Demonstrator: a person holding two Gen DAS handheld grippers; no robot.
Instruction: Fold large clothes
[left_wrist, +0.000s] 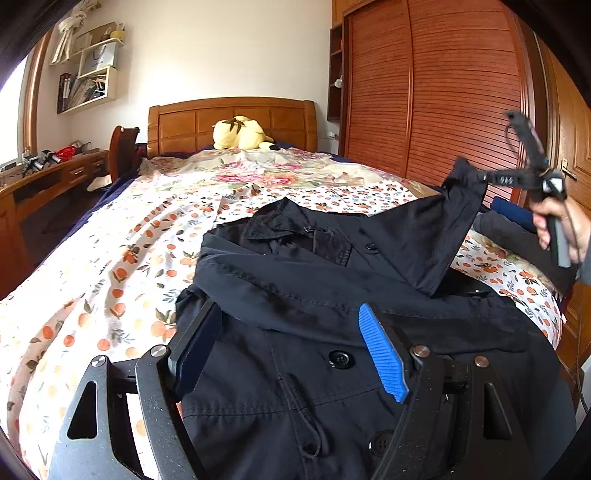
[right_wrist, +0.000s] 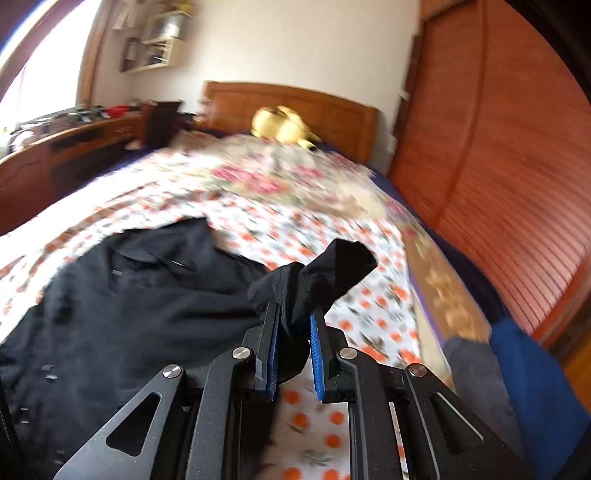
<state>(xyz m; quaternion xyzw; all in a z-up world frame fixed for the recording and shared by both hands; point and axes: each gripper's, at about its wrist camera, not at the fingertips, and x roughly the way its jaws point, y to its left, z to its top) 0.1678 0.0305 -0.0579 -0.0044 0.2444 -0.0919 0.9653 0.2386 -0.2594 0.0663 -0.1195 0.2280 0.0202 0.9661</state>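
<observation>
A dark navy jacket (left_wrist: 295, 273) lies front-up on the bed, its buttons and collar showing. My left gripper (left_wrist: 287, 308) hovers open low over its middle, with nothing between the blue pads. My right gripper (right_wrist: 294, 310) is shut on the end of the jacket's sleeve (right_wrist: 332, 273), and the bunched cuff sticks out past the fingertips. In the left wrist view the right gripper (left_wrist: 480, 177), held by a hand (left_wrist: 565, 221), has the sleeve (left_wrist: 443, 229) lifted off the bed at the right. The jacket's body (right_wrist: 129, 295) stays down on the sheet.
The bed carries an orange-print sheet (left_wrist: 110, 277) and a floral quilt farther back. A yellow plush toy (left_wrist: 240, 133) sits by the headboard. Grey and blue folded clothes (right_wrist: 535, 387) lie at the bed's right edge. A wooden wardrobe (left_wrist: 443, 92) stands right, a desk (left_wrist: 37, 184) left.
</observation>
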